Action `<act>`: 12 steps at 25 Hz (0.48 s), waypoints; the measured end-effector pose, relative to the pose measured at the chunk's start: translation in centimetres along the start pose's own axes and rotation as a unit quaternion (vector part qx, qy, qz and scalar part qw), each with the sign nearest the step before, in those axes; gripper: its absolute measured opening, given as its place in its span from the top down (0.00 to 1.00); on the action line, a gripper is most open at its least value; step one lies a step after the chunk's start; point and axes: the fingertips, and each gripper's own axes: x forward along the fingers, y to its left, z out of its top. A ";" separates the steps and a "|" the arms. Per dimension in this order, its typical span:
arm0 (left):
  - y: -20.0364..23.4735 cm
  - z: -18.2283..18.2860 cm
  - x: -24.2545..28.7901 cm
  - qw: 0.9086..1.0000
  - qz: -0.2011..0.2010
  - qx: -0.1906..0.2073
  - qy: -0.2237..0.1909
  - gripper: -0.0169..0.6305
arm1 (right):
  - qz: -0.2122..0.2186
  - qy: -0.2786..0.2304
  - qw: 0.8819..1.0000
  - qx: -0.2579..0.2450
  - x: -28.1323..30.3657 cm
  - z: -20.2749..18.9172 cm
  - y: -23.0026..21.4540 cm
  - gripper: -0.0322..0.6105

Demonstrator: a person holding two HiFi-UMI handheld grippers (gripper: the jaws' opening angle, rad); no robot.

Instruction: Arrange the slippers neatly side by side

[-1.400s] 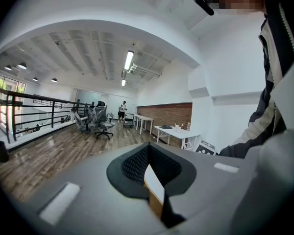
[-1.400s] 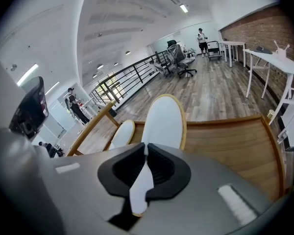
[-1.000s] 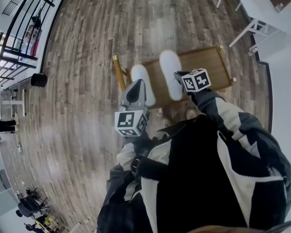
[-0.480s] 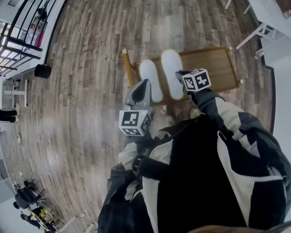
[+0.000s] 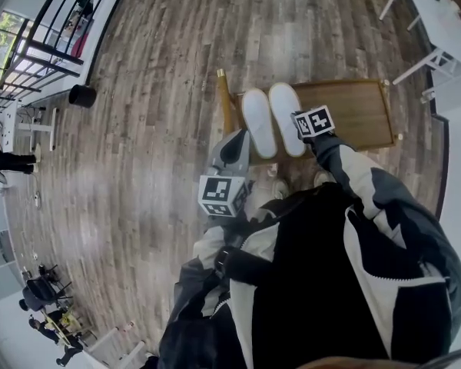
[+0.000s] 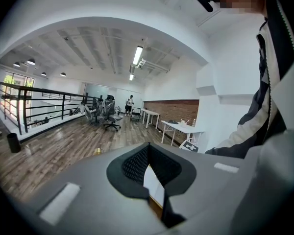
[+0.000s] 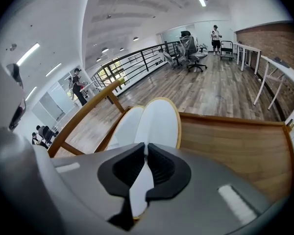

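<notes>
Two white slippers lie close together, side by side, on a low wooden rack (image 5: 353,114). My left gripper (image 5: 243,134) sits at the left slipper's (image 5: 258,121) near left edge. Its jaws are shut, with white slipper material showing in the slit between the pads (image 6: 154,180). At the heel of the right slipper (image 5: 286,118) is my right gripper (image 7: 146,153), pointing steeply down. It is shut on that slipper's (image 7: 159,119) heel, and the left slipper (image 7: 126,126) lies just beside it. In the head view the marker cube (image 5: 315,121) hides the right jaws.
The rack (image 7: 235,141) has a raised wooden rail (image 7: 83,116) at its left end and bare wood to the right of the slippers. Plank floor surrounds it. White tables (image 5: 438,21) stand at the far right, a black bin (image 5: 82,95) and railing at the far left.
The right slipper has come down and leftward with my right gripper and now lies closer to, and level with, the left slipper. My left gripper has shifted a little.
</notes>
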 end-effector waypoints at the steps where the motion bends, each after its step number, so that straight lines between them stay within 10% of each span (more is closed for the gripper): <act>1: 0.2 -0.1 -0.1 1.000 0.004 0.001 0.000 0.95 | -0.001 0.002 1.000 0.002 0.5 0.0 -0.2 0.91; 12: 1.9 -1.0 -1.9 1.000 0.024 -0.001 0.009 0.95 | -0.031 0.028 0.999 0.002 3.3 -0.9 -1.8 0.91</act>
